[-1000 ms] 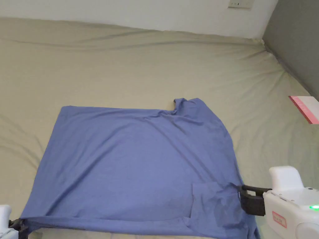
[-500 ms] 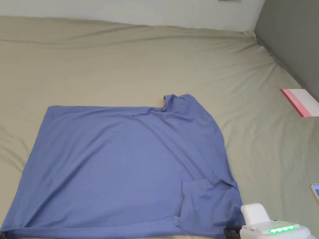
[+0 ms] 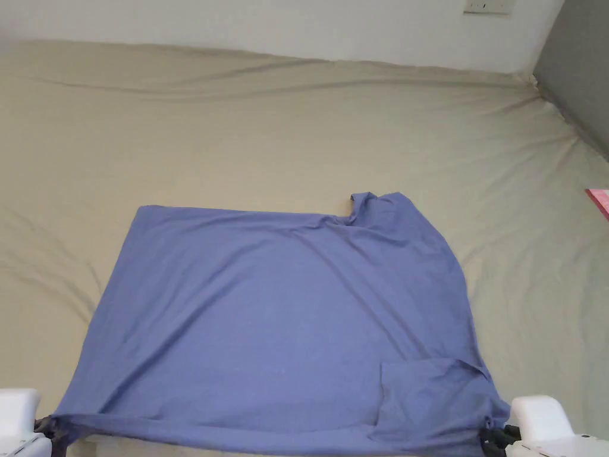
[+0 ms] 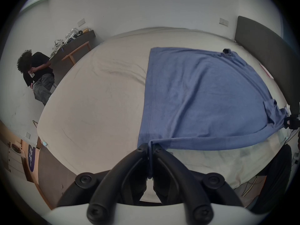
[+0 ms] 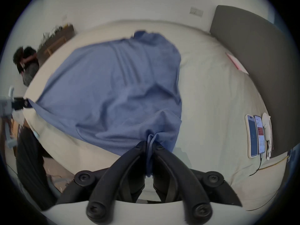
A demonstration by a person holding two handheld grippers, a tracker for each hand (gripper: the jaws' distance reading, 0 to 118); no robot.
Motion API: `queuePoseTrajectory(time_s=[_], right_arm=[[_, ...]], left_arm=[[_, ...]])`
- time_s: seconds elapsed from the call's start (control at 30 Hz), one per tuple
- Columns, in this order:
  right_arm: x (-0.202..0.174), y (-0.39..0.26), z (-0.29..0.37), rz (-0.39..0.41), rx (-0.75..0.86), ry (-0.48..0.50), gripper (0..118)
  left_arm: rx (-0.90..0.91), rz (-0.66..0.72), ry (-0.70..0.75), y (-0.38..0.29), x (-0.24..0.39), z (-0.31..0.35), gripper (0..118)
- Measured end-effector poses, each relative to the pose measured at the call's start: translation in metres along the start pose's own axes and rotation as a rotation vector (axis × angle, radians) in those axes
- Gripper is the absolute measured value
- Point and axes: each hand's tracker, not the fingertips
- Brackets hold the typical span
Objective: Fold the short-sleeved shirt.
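A blue short-sleeved shirt [image 3: 279, 315] lies spread on the beige bed [image 3: 238, 119], collar toward the far right, one sleeve folded over at the near right. My left gripper [image 3: 44, 427] is shut on the shirt's near left corner [image 4: 150, 145] at the bed's front edge. My right gripper [image 3: 493, 437] is shut on bunched cloth at the near right corner [image 5: 151, 140]. The near hem is stretched taut between the two grippers and hangs a little over the edge. In the left gripper view the right gripper [image 4: 290, 123] appears at the far right; in the right gripper view the left gripper [image 5: 21, 103] is at the far left.
A pink-edged booklet [image 3: 599, 200] lies at the bed's right side by the dark headboard [image 5: 259, 58]. Two phones [image 5: 255, 136] and a white item with cables rest on the bed to the right. A person [image 4: 35, 72] sits by a desk beyond the bed's left side.
The right gripper has dropped from beside the folded sleeve to the near right corner at the front edge. The near hem is now drawn tight between both grippers. The head camera shifted.
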Motion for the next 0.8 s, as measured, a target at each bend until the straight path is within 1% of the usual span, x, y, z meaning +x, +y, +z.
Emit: queuePoseTrajectory(time_s=[0.03,0.1,0.17,0.2,0.27,0.33,0.4,0.47,0.6,0.8], right_arm=[[0.004,0.007,0.008,-0.027,0.016,0.026,9],[0.009,0.021,0.021,-0.064,0.09,0.038,9],[0.016,0.038,0.028,-0.111,0.109,0.056,9],[0.017,0.045,0.029,-0.12,0.112,0.054,9],[0.016,0.06,0.024,-0.121,0.11,0.038,9],[0.012,0.076,0.013,-0.101,0.112,0.009,9],[0.01,0.091,-0.005,-0.084,0.09,-0.018,9],[0.009,0.105,-0.023,-0.086,0.058,-0.035,9],[0.01,0.127,-0.069,-0.058,-0.005,-0.091,9],[0.013,0.143,-0.129,-0.05,-0.077,-0.109,9]], left_arm=[[0.018,0.014,-0.004,0.004,-0.001,0.003,2],[0.036,0.018,-0.006,0.012,-0.003,0.005,2],[0.084,0.031,0.002,0.022,-0.004,0.007,2],[0.1,0.035,0.003,0.028,-0.005,0.007,2],[0.111,0.031,0.005,0.041,-0.004,0.003,2],[0.122,0.02,0.009,0.056,-0.003,-0.005,2],[0.121,0.004,0.009,0.072,0.001,-0.014,2],[0.11,-0.016,0.014,0.087,0.004,-0.029,2],[0.034,-0.088,0.004,0.112,0.008,-0.07,2],[-0.105,-0.159,0.003,0.131,0.014,-0.128,2]])
